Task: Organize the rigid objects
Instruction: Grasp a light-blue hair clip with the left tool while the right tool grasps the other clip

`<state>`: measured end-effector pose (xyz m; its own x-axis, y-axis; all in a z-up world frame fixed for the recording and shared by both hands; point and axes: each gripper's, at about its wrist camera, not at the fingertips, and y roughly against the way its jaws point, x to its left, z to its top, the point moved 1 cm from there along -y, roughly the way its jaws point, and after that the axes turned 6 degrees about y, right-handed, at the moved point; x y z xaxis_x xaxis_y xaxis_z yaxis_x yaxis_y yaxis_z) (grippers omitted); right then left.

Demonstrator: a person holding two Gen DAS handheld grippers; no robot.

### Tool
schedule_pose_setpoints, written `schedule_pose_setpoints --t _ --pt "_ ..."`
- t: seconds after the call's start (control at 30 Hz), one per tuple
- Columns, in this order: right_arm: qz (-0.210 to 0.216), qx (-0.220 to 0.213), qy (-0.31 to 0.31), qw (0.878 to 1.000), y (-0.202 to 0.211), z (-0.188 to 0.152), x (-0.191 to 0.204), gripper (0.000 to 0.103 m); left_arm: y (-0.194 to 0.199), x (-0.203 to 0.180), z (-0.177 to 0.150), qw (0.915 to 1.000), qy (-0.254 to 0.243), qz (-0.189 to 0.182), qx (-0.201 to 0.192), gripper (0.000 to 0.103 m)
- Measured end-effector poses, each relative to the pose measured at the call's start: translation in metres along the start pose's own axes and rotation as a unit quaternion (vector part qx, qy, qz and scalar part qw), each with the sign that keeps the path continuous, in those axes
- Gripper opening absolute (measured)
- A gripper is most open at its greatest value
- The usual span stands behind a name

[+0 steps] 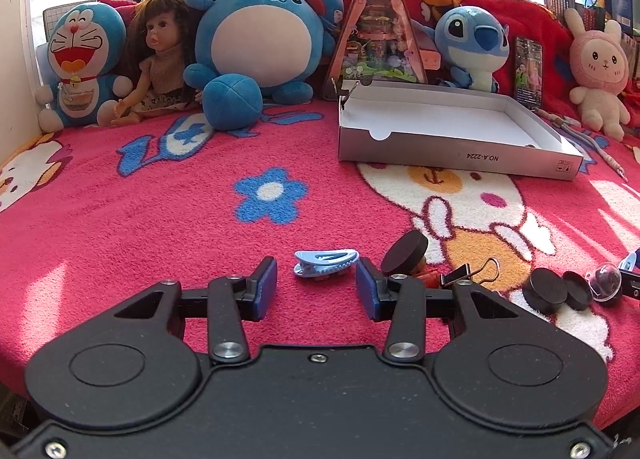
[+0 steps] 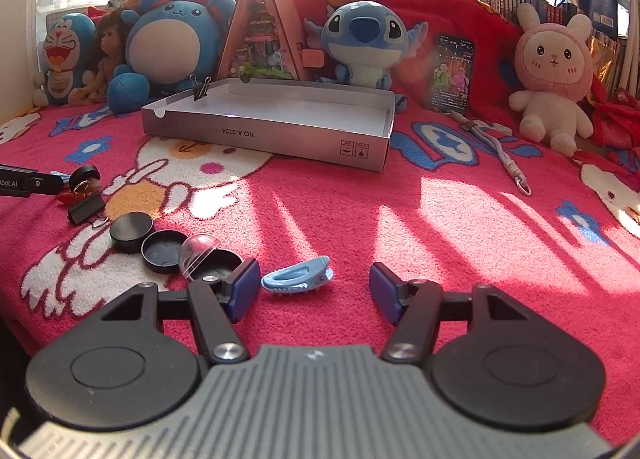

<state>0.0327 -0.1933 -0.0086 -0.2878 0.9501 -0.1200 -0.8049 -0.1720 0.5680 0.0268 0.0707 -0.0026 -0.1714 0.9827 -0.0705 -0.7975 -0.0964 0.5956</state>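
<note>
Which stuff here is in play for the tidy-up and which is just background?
In play:
- blue hair clip between the left tool pads
- second blue hair clip by the right tool
- black binder clip
- black round lids
- open cardboard box

Background:
- plush toys
- doll
- phone
- lanyard

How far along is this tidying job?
Barely begun: the shallow white cardboard box holds nothing visible, with only one binder clip on its rim. Each open tool, left and right, frames a light blue plastic hair clip. The black round lids remain.
</note>
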Motion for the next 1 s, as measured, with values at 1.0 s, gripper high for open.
schedule_pose_setpoints --t 1.0 --pt "0.039 -0.014 0.068 0.997 0.001 0.0 0.002 0.056 -0.013 -0.008 -0.002 0.9982 -0.051 -0.023 -0.021 0.041"
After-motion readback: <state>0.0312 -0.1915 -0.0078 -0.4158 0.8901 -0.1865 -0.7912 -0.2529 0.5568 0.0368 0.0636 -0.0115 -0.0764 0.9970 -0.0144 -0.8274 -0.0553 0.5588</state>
